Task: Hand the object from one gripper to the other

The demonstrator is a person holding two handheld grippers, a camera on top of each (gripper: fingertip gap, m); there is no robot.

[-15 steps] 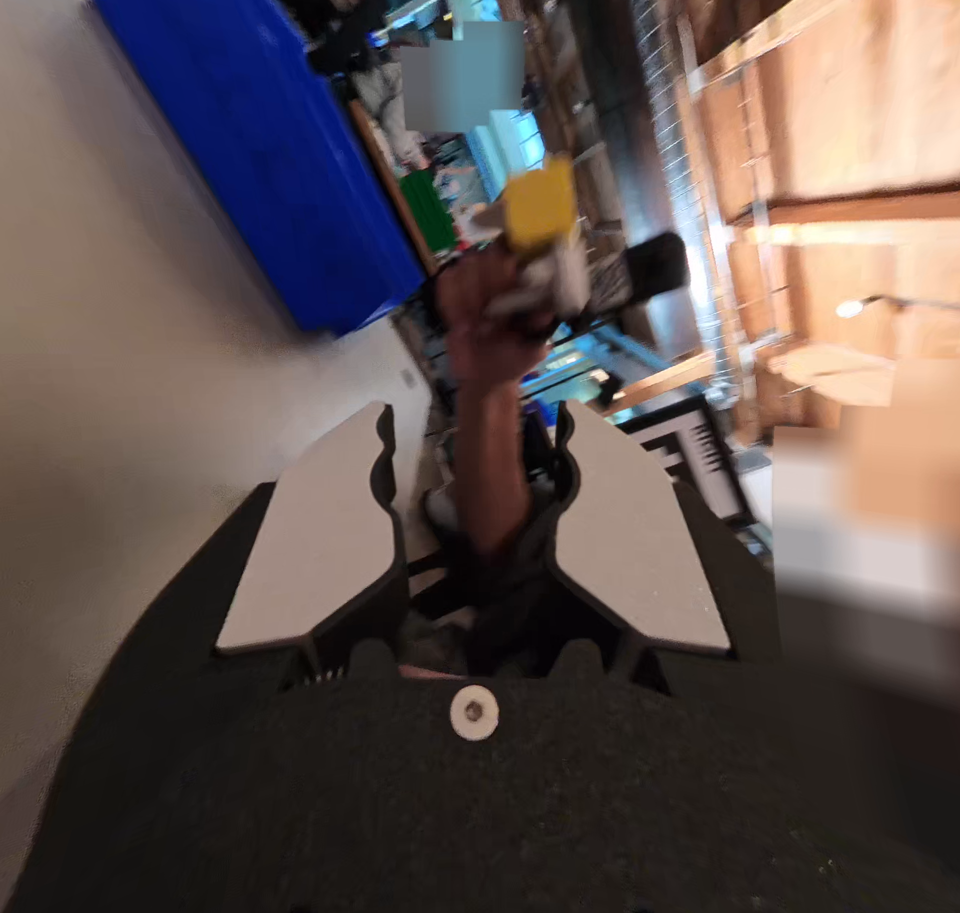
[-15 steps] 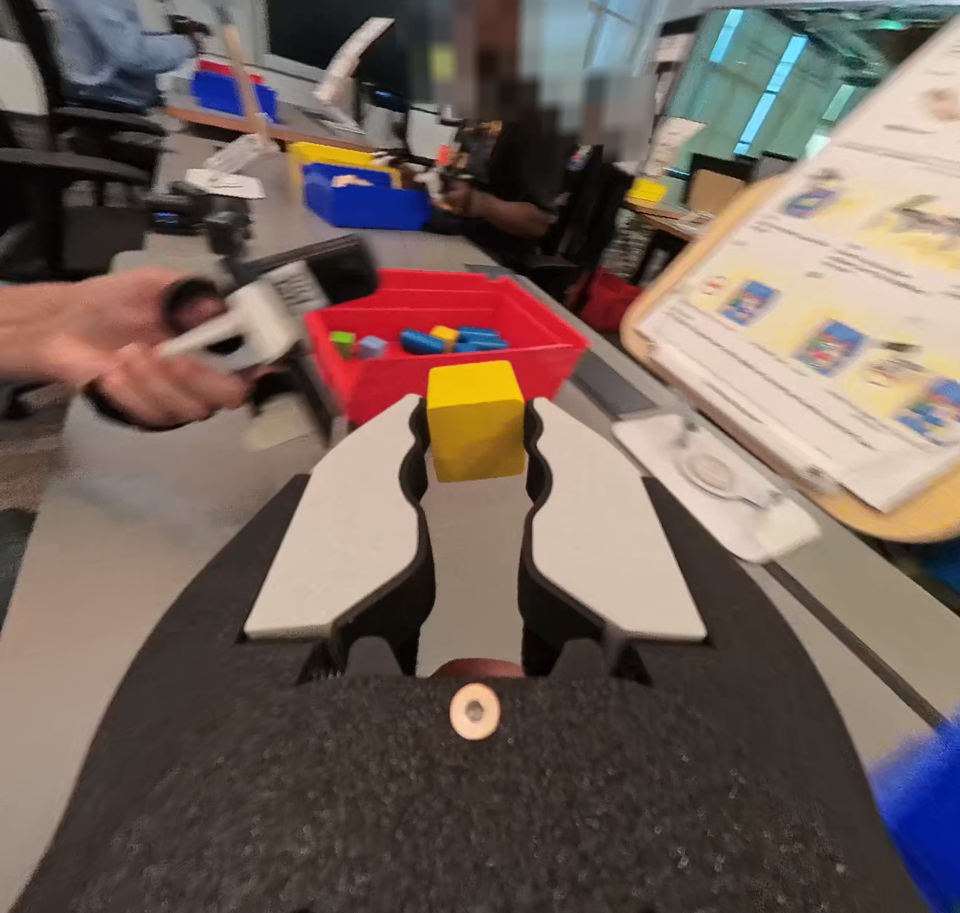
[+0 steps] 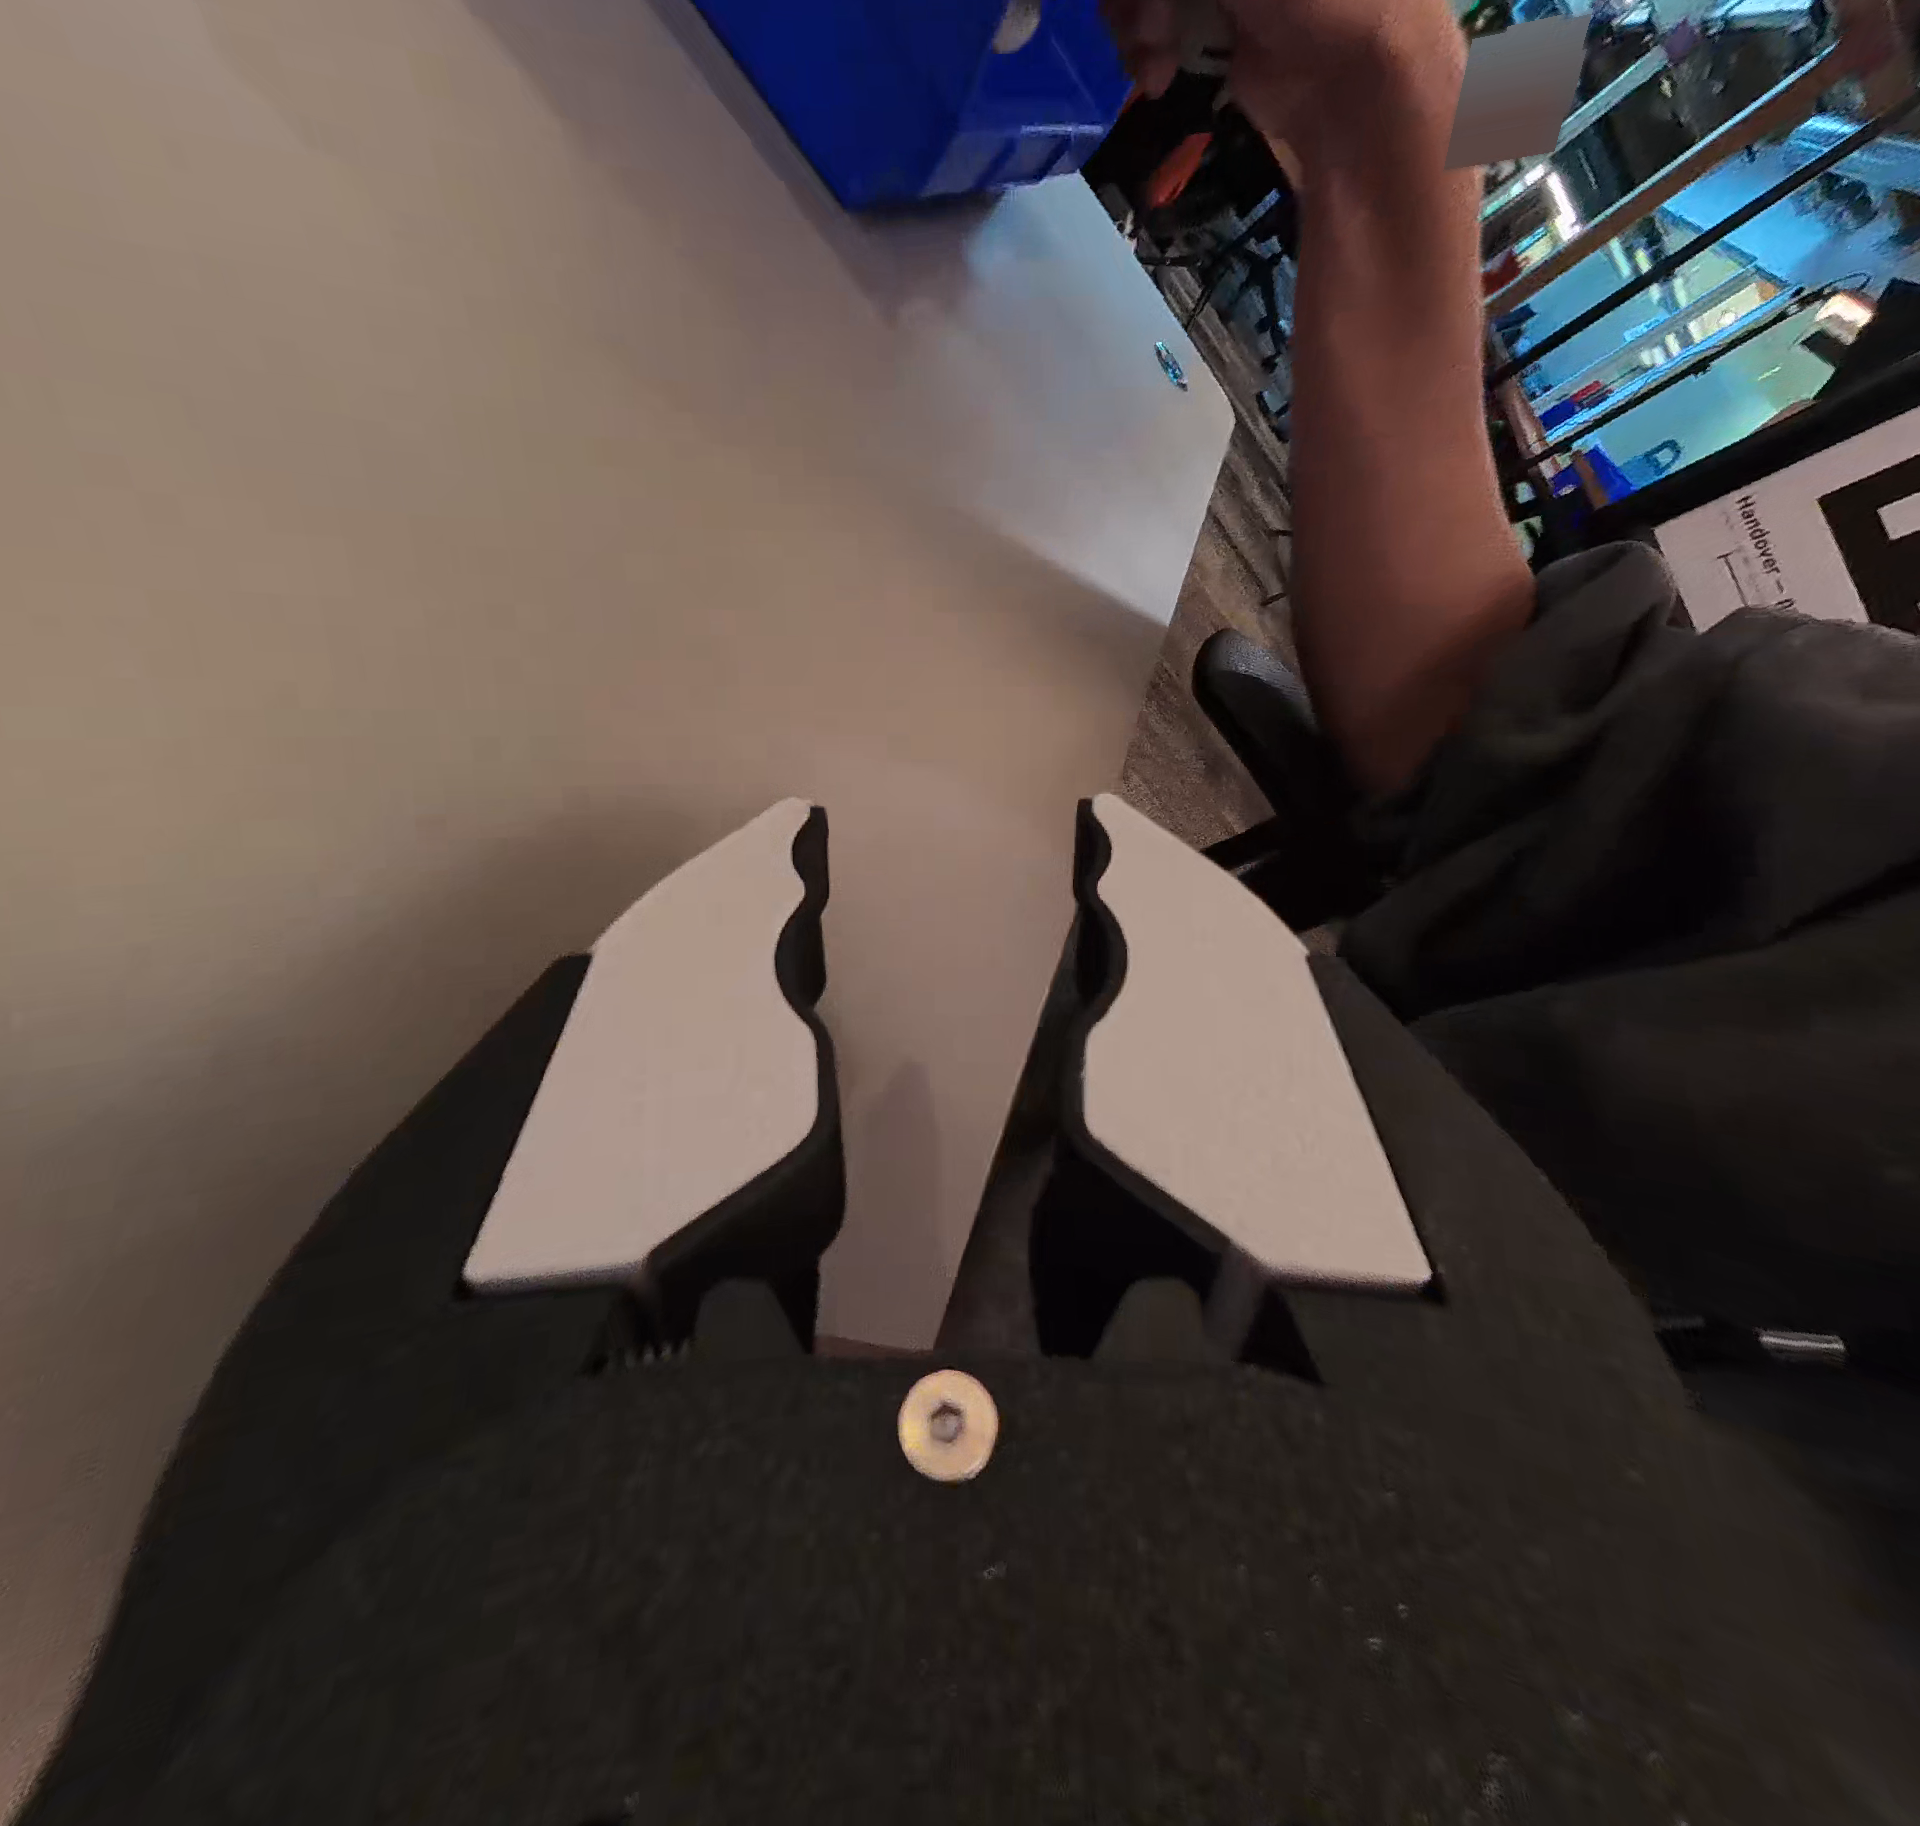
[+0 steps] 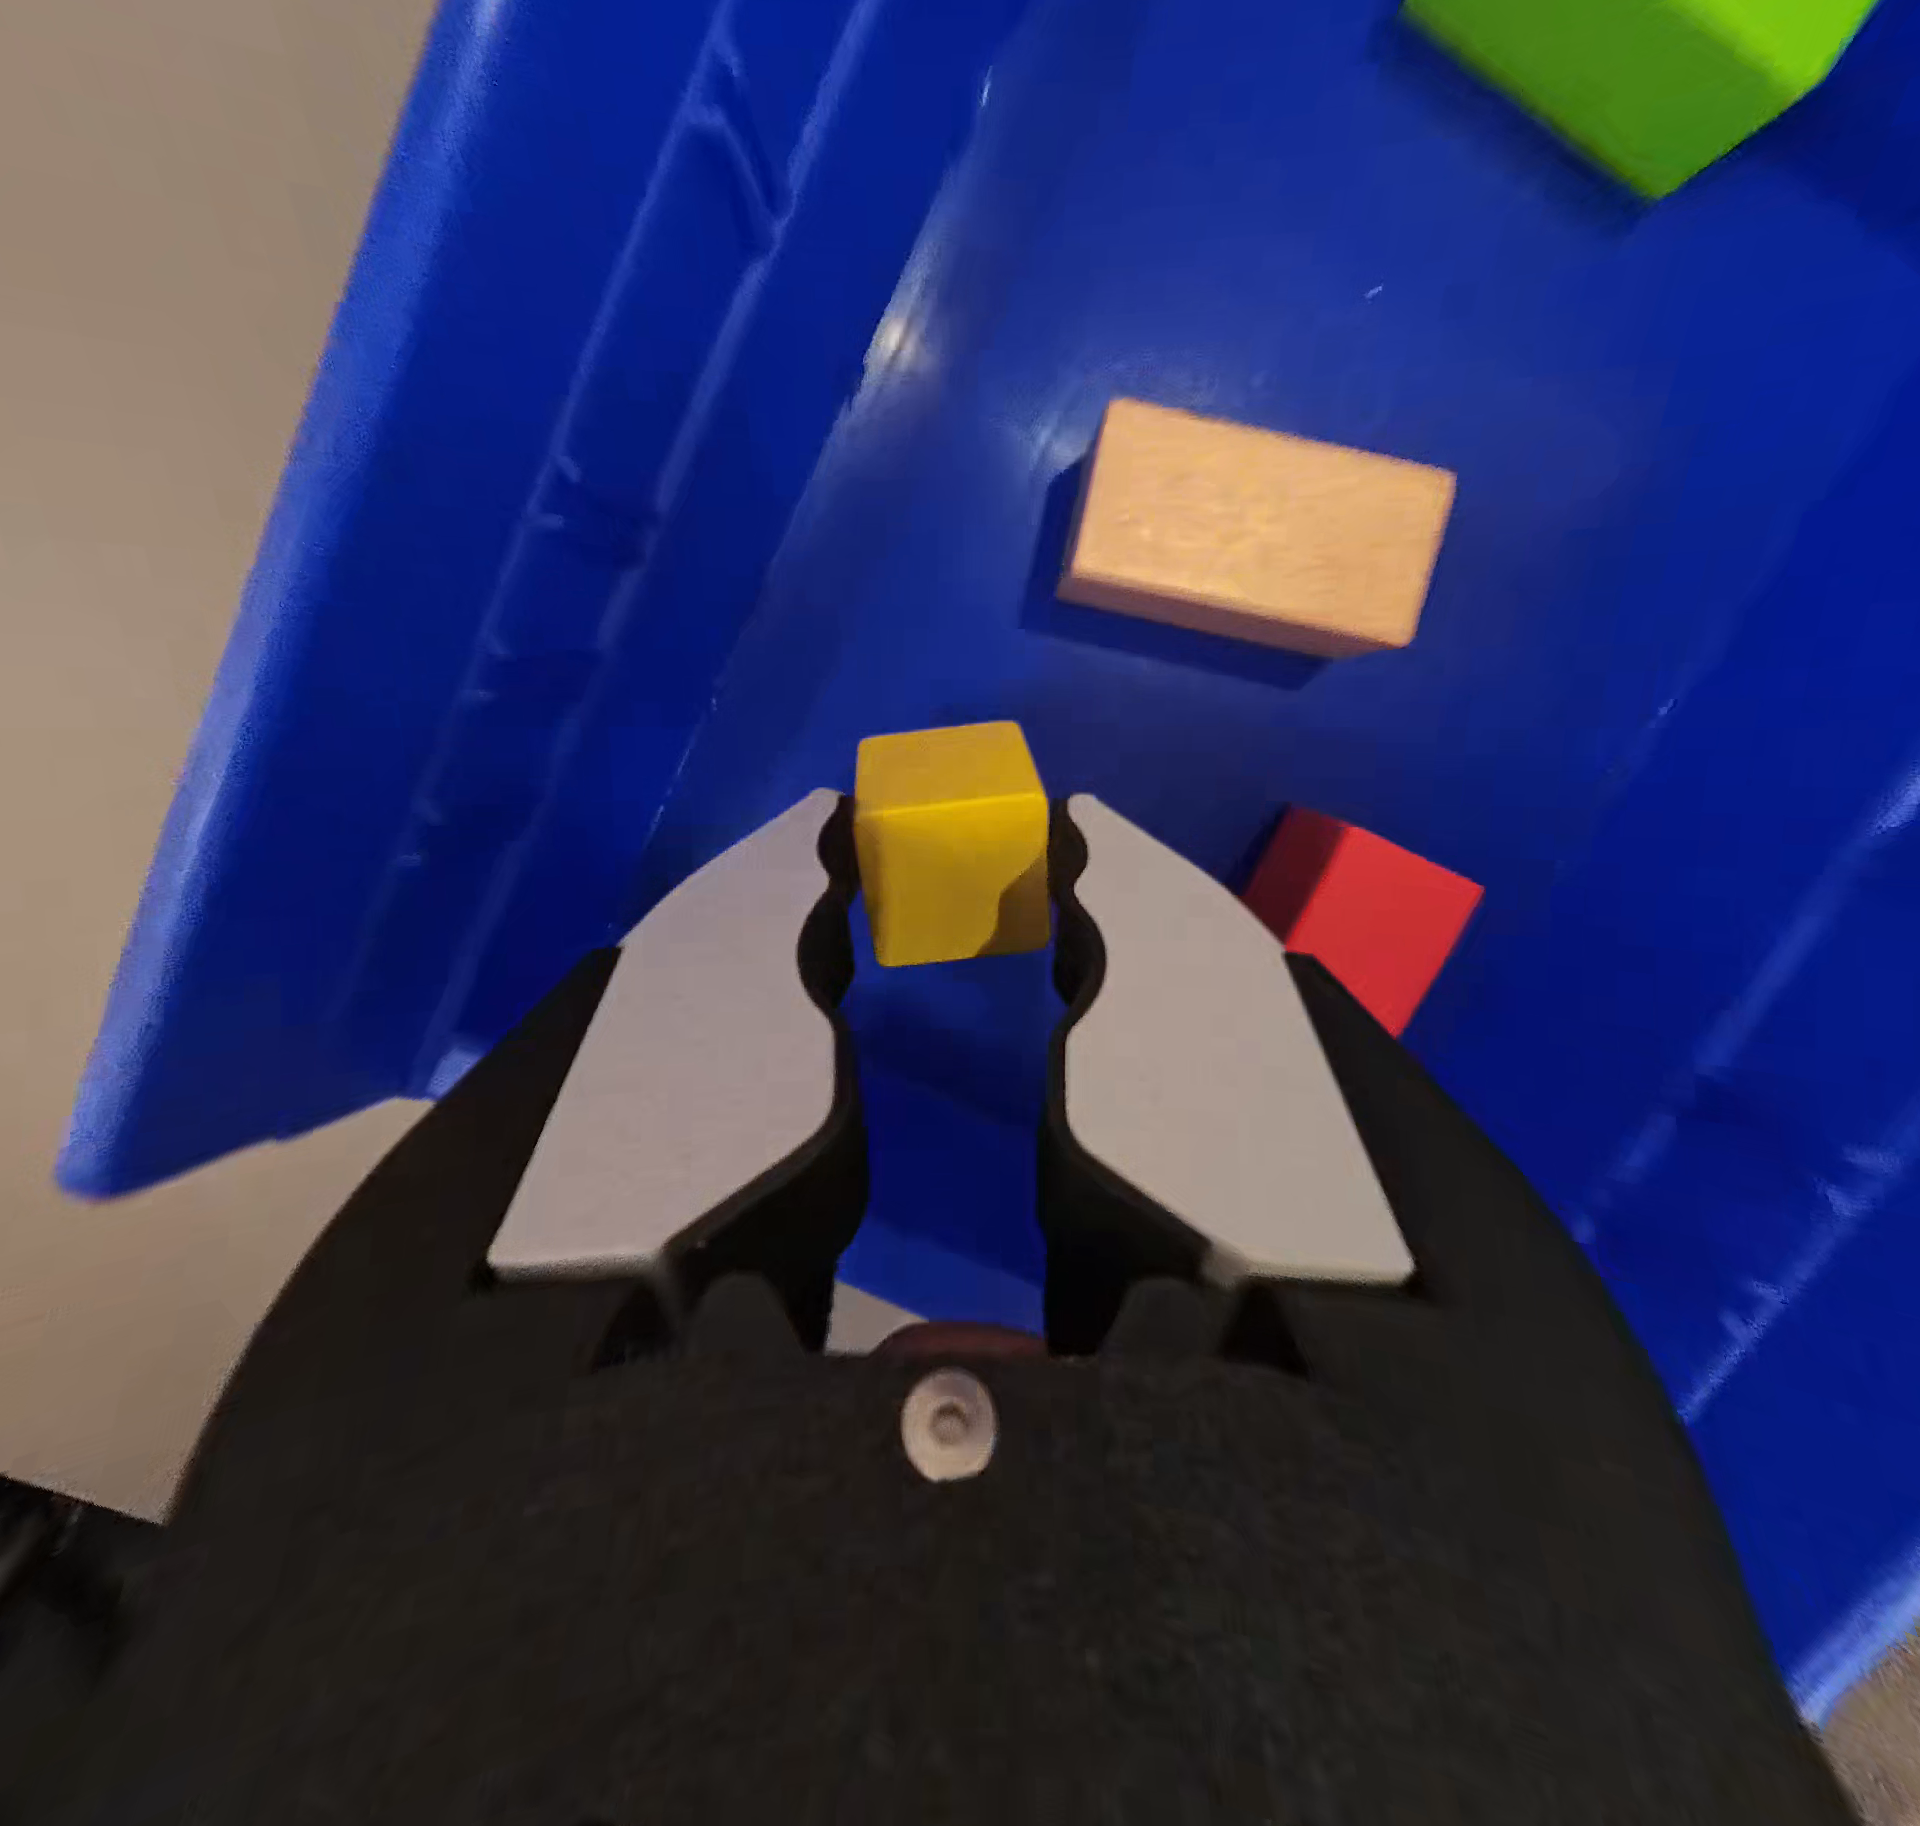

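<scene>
- The right gripper (image 4: pixel 951 810) pinches a yellow cube (image 4: pixel 951 841) by its two side faces, just at the fingertips at the centre of the right wrist view, above the inside of a blue bin (image 4: pixel 1195 249).
- The cube hangs clear of the bin floor, where a pale wooden block (image 4: pixel 1257 529) lies above centre in the frame, a red block (image 4: pixel 1361 909) just to the right of the fingers, and a green block (image 4: pixel 1652 31) at the upper right corner.
- In the left wrist view the left gripper (image 3: pixel 948 820) stands spread and empty over a pale table (image 3: pixel 364 477), the bin at top centre.
- The handover itself looks done: the cube sits with one gripper, the other carries nothing.
- The next move likely calls for lowering the cube onto bare floor between the blocks, then spreading the fingers.
</scene>
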